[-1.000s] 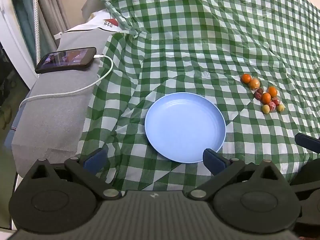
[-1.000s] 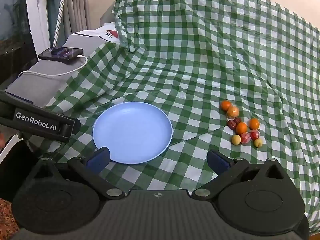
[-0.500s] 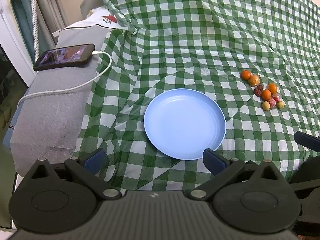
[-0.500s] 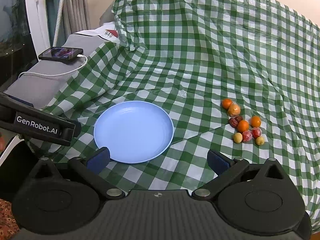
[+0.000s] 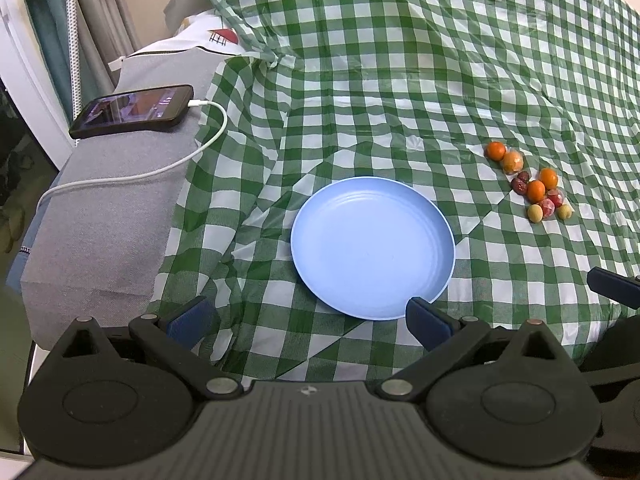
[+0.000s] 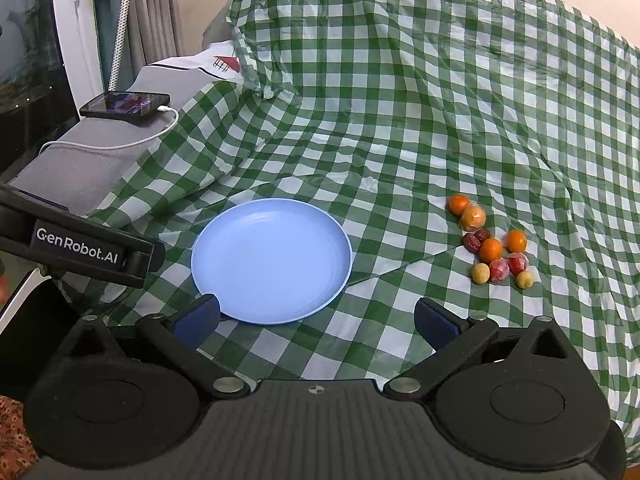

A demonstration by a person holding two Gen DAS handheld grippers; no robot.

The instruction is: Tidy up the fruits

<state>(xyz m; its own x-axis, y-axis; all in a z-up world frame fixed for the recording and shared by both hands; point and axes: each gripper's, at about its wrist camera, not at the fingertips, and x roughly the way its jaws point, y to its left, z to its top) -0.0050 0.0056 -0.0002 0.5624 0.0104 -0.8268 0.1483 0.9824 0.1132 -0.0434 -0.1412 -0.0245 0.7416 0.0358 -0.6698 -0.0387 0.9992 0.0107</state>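
Observation:
An empty light blue plate lies on the green checked cloth; it also shows in the right wrist view. A cluster of several small fruits, orange, red, dark red and yellow, lies on the cloth to the plate's right, and shows in the right wrist view. My left gripper is open and empty, just short of the plate's near rim. My right gripper is open and empty, near the plate's near right rim, short of the fruits.
A black phone with a white charging cable lies on the grey cushion at the left. The checked cloth rises wrinkled behind. The left gripper's body shows at the left of the right wrist view.
Both grippers have drawn back and risen slightly; the plate and fruits sit a little higher and farther in both views. Both stay open.

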